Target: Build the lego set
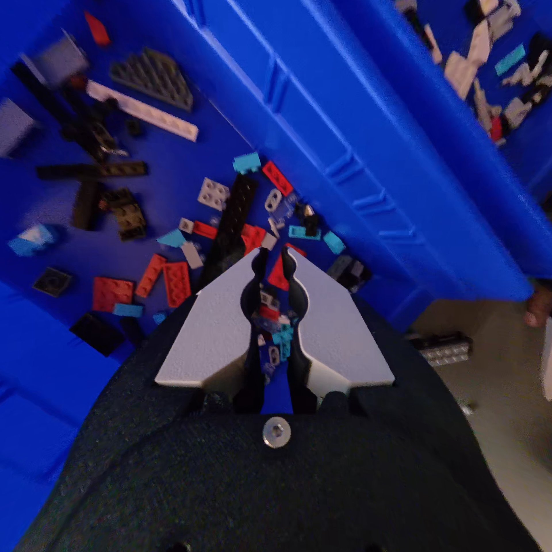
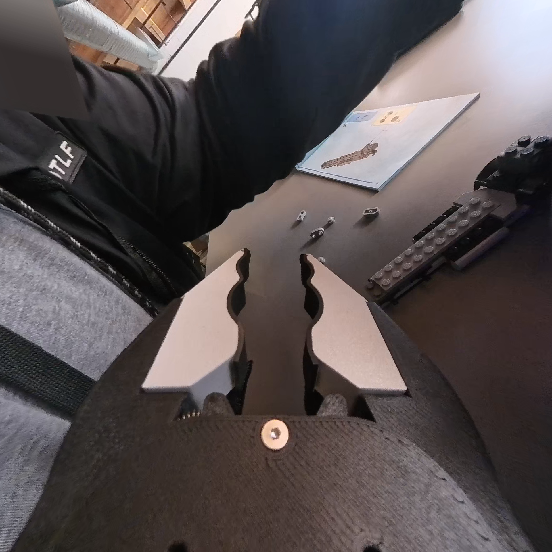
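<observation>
In the left wrist view my left gripper (image 1: 273, 251) hangs over a blue bin (image 1: 343, 125) of loose lego pieces, red (image 1: 176, 283), black (image 1: 236, 215), light blue (image 1: 304, 232) and white (image 1: 213, 194). Its jaws are almost together with a narrow gap. A small light grey piece (image 1: 269, 241) sits right at the tips; I cannot tell whether it is gripped. In the right wrist view my right gripper (image 2: 274, 258) is open and empty above a dark table (image 2: 448, 343). A partly built grey and black model (image 2: 442, 236) lies to its right.
Several small grey pieces (image 2: 316, 231) lie on the table ahead of the right gripper, with the open instruction booklet (image 2: 397, 143) beyond. A person's black sleeve (image 2: 239, 104) crosses above. A second blue bin (image 1: 507, 74) holds white and black pieces. A hand (image 1: 537, 304) shows at the right edge. The tips of one gripper are about 25 cm away from the tips of the other.
</observation>
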